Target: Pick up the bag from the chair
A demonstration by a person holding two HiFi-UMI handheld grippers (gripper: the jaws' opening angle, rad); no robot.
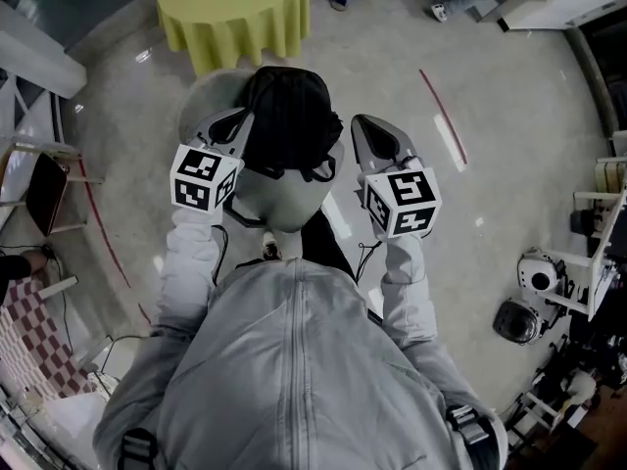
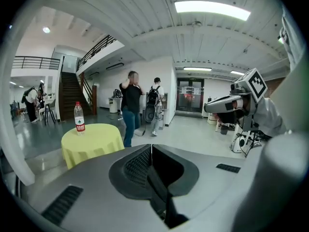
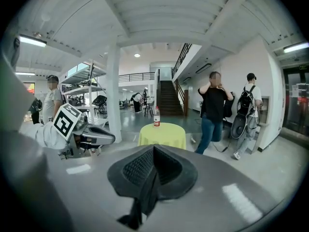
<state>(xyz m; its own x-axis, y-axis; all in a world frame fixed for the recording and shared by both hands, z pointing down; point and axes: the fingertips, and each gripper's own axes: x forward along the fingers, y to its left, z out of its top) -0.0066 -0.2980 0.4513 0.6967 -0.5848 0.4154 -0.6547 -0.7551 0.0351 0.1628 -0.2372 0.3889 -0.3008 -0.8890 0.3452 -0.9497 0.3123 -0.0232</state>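
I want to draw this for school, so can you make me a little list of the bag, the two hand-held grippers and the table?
left hand-held gripper: shut on a black strap
right hand-held gripper: shut on a black strap too
bag: black, between the two, in front of the person
under the bag: rounded grey shape, maybe the chair; cannot tell if they touch
table: round, yellow cloth, farther off
bottle: upright on the table, red label

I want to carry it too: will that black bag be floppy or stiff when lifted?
Probably floppy: the bag looks slumped and creased, and its strap droops limply from the right hand-held gripper. Likely not slippery, being fabric-like.
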